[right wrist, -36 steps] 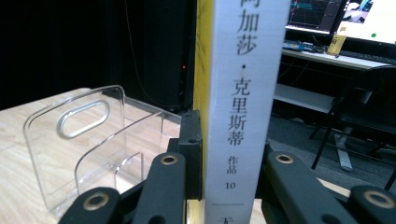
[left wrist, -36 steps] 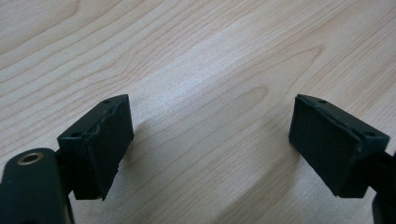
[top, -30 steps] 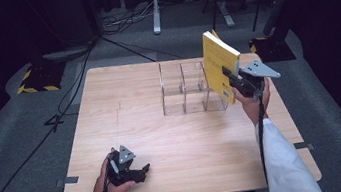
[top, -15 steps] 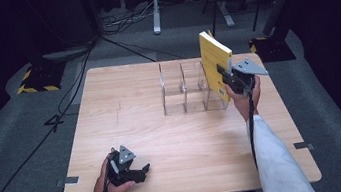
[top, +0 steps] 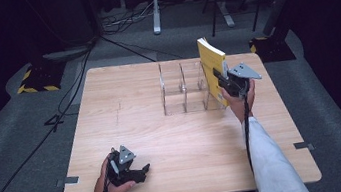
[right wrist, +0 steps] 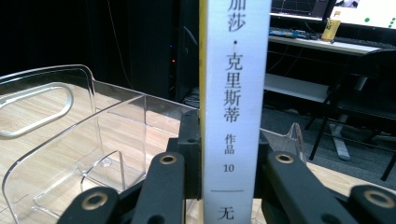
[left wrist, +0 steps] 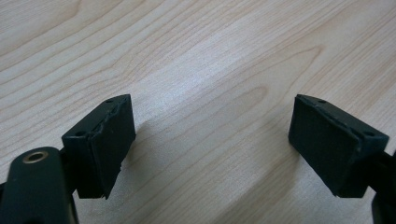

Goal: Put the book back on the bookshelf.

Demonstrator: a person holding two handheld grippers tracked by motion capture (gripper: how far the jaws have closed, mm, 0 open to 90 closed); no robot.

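Observation:
A yellow book point(top: 212, 69) with a white spine point(right wrist: 233, 107) stands upright in my right gripper point(top: 221, 80), which is shut on it at the right end of a clear acrylic rack point(top: 182, 89). In the right gripper view the spine rises between the two black jaws, with the rack's clear dividers point(right wrist: 60, 140) to the left. My left gripper point(top: 141, 172) rests low over the table near its front edge, held by a hand. Its pads point(left wrist: 105, 142) stand wide apart over bare wood.
The wooden table point(top: 153, 128) sits on grey carpet with cables and a yellow-striped block point(top: 35, 79) at the back left. A desk frame and chair stand beyond the table. A white sleeve point(top: 274, 162) runs along the right side.
My right gripper has carried the book a little leftward and lower, closer to the rack's right end. The left gripper has stayed where it was.

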